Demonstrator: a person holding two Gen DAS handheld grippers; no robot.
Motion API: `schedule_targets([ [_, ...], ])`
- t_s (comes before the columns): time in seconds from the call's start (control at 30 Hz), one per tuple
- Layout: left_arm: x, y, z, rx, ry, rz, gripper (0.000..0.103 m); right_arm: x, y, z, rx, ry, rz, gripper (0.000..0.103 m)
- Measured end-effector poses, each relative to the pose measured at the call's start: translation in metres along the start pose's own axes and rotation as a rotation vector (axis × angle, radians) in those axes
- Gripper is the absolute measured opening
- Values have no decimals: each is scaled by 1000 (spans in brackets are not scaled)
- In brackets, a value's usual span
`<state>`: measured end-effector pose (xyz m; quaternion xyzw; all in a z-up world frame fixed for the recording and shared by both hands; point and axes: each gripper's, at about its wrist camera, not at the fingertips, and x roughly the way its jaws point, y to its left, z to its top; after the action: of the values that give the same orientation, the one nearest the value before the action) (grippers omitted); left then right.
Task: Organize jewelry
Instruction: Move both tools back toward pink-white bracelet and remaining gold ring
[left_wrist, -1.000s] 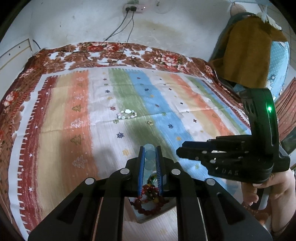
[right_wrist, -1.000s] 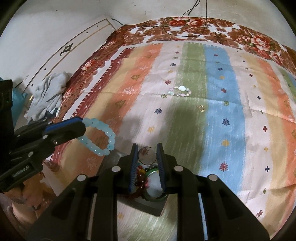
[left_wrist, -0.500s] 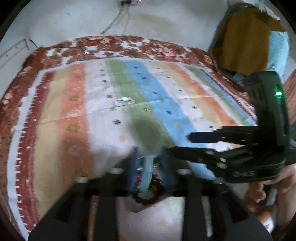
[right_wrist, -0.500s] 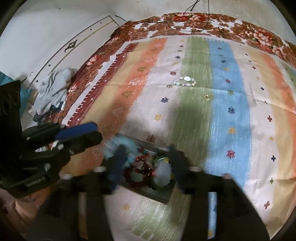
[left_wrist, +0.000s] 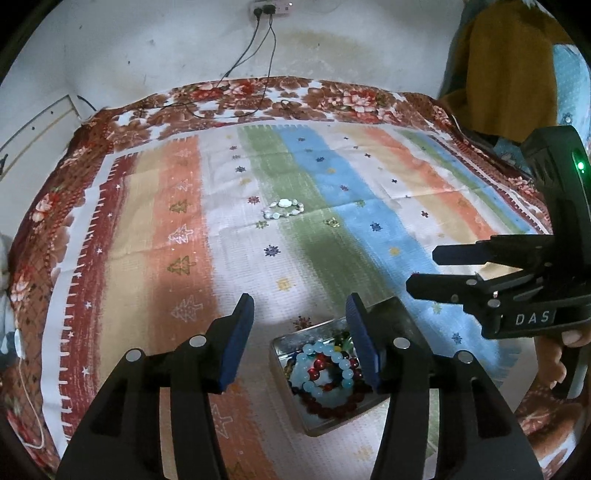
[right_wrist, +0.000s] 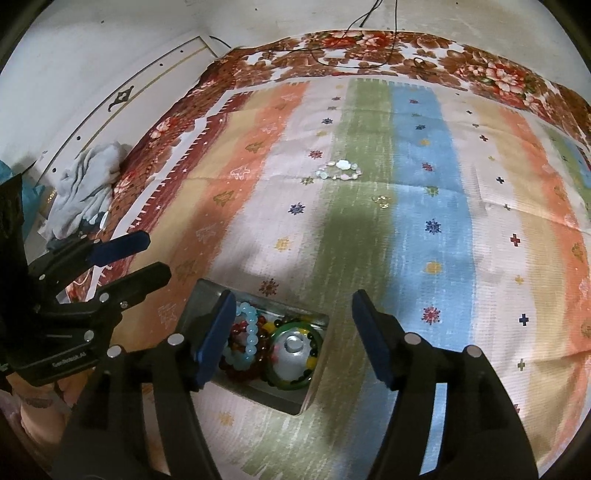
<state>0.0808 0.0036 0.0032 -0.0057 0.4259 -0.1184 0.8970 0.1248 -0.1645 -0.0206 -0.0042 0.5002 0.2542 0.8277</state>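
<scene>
Striped cloth across bed. Tin near front edge, blue beads and bangle inside. Shell bracelet mid-cloth: light, loose, slippery; pinch across strand. Small gold piece beside, maybe ring. Left gripper, right gripper: jaws opening, nothing between.

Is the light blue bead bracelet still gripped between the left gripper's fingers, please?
No, the light blue bead bracelet lies in the metal tin, and the opening left gripper holds nothing.
</scene>
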Motion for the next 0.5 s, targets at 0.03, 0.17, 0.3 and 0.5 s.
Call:
schedule_targets([
  [0.03,2,1,0,0,4,3,53,0,-2,1,5,0,-5,66],
  [0.17,15,6,3,4,20,24,56,2,-8,7,20,-4,-31,71],
  [0.3,32,16,13,-12,43,62,56,3,-10,11,7,-16,-76,75],
  [0.5,42,25,26,-40,32,72,66,11,-19,17,5,-2,-120,79],
])
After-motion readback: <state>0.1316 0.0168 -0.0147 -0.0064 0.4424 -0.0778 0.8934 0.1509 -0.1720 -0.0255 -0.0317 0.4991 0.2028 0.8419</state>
